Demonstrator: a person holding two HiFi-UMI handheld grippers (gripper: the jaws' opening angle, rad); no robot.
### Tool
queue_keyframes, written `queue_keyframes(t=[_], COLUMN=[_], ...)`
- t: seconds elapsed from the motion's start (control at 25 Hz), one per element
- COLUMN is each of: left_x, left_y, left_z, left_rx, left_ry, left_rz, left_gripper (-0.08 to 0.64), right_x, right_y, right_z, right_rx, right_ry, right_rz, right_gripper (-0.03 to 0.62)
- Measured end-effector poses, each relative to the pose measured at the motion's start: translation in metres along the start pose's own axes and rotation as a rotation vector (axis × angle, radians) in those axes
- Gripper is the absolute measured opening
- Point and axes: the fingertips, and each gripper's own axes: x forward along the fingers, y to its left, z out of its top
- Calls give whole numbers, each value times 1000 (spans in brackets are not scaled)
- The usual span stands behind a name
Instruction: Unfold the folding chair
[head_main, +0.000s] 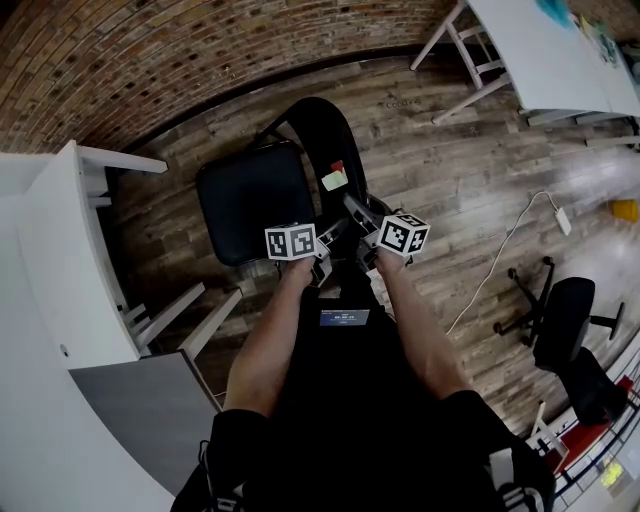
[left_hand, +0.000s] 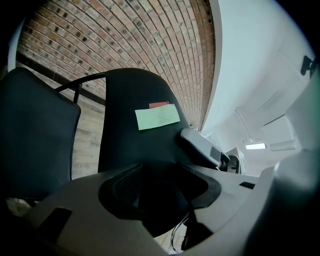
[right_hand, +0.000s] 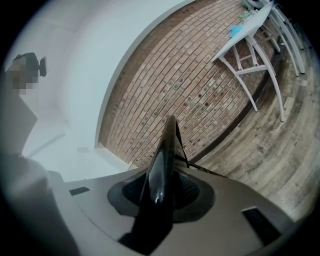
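Observation:
The black folding chair stands on the wood floor in front of me, its padded seat to the left and its curved backrest seen edge-on. A green note and a red one are stuck on the backrest. My left gripper is shut on the backrest's near edge, which fills its jaws as a dark mass. My right gripper is shut on the same backrest, whose glossy black edge runs up between its pads. The right gripper also shows in the left gripper view, close beside the backrest.
A white table stands close at the left, and another white table at the upper right. A black office chair is at the right, near a white cable and adapter. A brick wall runs behind the chair.

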Motion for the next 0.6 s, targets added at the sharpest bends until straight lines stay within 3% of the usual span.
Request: queue_keyframes(t=[0.6], left_x=[-38], left_y=[17], left_z=[3], left_rx=[-48], left_ry=[-71], left_rz=[-10], left_gripper=[225], right_x=[27], right_y=[28], right_z=[-24], right_rx=[19], right_ry=[36], right_rz=[33], right_gripper=[127])
